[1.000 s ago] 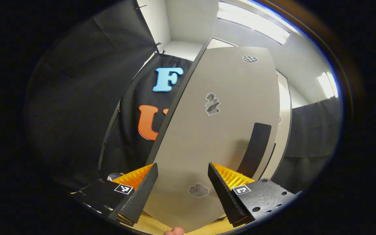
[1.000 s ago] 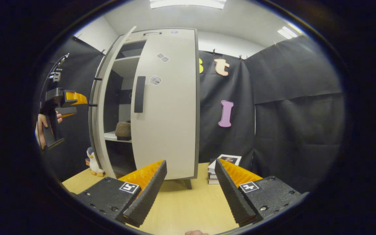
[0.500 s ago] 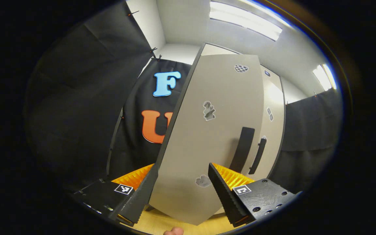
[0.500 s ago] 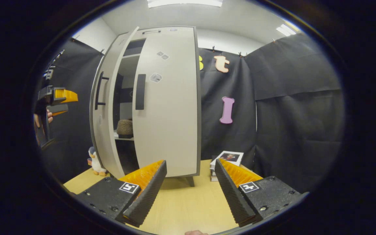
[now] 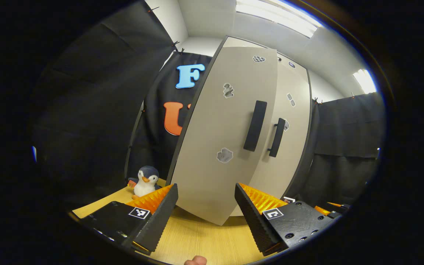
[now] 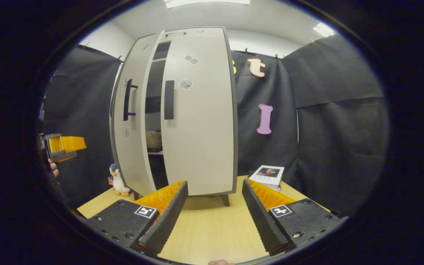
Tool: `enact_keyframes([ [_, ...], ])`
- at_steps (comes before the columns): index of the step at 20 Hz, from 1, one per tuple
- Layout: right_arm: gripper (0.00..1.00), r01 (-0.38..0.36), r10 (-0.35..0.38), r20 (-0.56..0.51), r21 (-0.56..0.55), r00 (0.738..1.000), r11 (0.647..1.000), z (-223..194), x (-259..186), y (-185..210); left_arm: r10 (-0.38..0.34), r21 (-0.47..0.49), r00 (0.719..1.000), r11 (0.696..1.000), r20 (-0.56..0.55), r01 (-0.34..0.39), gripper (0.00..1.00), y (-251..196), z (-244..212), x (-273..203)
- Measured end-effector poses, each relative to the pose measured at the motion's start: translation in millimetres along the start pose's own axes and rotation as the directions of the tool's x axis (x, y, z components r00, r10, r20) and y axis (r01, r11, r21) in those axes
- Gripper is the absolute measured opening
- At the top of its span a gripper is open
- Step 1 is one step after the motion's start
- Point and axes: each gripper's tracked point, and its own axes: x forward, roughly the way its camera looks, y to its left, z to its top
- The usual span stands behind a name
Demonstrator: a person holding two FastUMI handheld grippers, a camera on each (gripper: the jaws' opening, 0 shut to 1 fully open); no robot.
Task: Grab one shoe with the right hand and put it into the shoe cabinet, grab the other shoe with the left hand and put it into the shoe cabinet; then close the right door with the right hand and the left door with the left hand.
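The grey shoe cabinet [image 6: 197,110] stands on the wooden table. Its right door [image 6: 201,121] is shut flat. Its left door [image 6: 131,121] [image 5: 219,140] stands a little ajar, leaving a narrow dark gap. Through that gap a brown shoe [image 6: 154,139] rests on a shelf. My left gripper [image 5: 206,217] is open, a short way back from the left door's face and touching nothing. It appears at the far left of the right gripper view as the left gripper [image 6: 63,145], held by a hand. My right gripper [image 6: 215,217] is open above the table, in front of the cabinet.
A toy penguin [image 5: 145,181] [image 6: 117,180] stands on the table left of the cabinet. A stack of books [image 6: 269,175] lies to the cabinet's right. The light wooden table [image 6: 212,228] stretches in front of both grippers. Black cloth walls close in the booth.
The left door has swung from wide open to nearly shut. My left gripper has drawn back and dropped lower. The right gripper has barely moved.
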Motion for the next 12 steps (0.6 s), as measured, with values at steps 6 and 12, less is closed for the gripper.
enact_keyframes([
  [6, 0.96, -0.005, 0.005, -0.011, 0.002, 1.0, 1.0, -7, -8, 1, 0.001, 0.094, 1.0, 0.996, 0.026, -0.004, 0.95, -22, -27, -29],
  [12, 0.97, 0.012, -0.012, -0.004, 0.017, 1.0, 1.0, -9, -15, -10, -0.037, 0.134, 0.999, 0.99, 0.024, 0.033, 0.95, -41, -27, -27],
])
